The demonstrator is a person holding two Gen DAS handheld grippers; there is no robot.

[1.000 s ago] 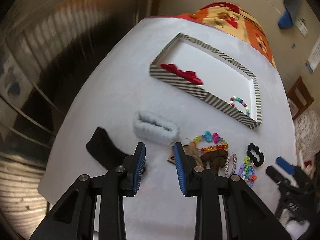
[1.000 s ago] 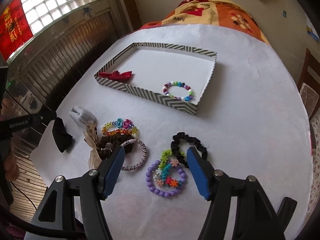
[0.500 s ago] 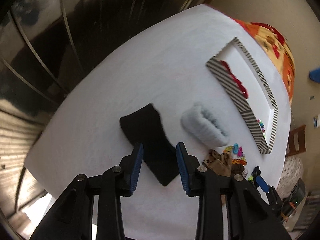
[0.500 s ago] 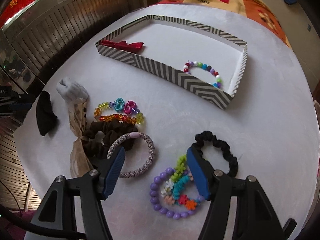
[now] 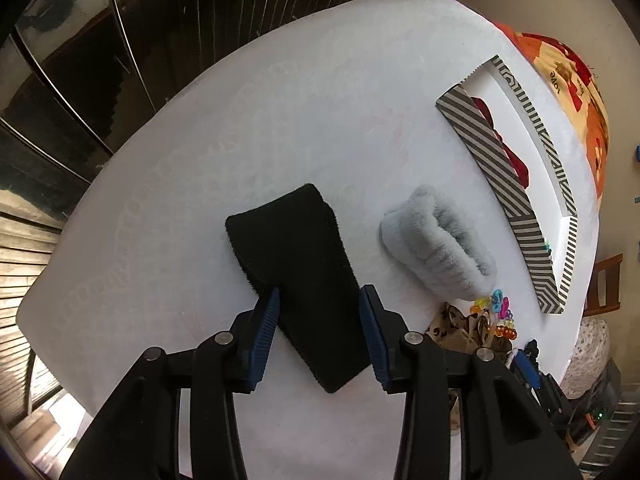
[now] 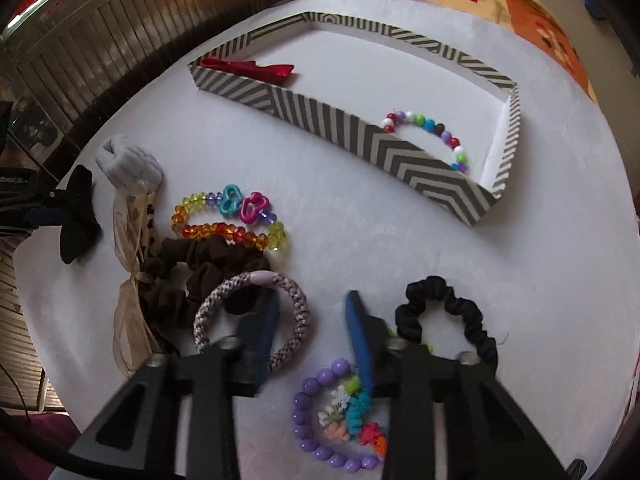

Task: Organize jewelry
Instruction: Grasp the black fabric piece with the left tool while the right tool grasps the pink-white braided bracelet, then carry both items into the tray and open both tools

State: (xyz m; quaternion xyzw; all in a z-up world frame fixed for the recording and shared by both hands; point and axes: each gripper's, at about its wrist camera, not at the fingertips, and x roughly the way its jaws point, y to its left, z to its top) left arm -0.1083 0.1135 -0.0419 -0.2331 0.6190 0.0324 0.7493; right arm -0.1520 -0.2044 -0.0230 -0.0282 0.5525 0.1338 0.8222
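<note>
**Headband next, both fingers spread**

Headband, black (image 5: 296, 276), lies flat on the tabletop (image 5: 240, 120) between my left gripper's (image 5: 318, 322) spread fingers, not yet pinched. I judge pickup is the step in hand; next I close on it and carry it to the striped tray (image 6: 332, 120), which holds a red bow (image 6: 256, 67) and a beaded bracelet (image 6: 430, 128). My right gripper (image 6: 312, 322) hovers spread over the braided hair tie (image 6: 250, 320). White cloth covers the round tabletop; slatted shutters stand behind.
</note>
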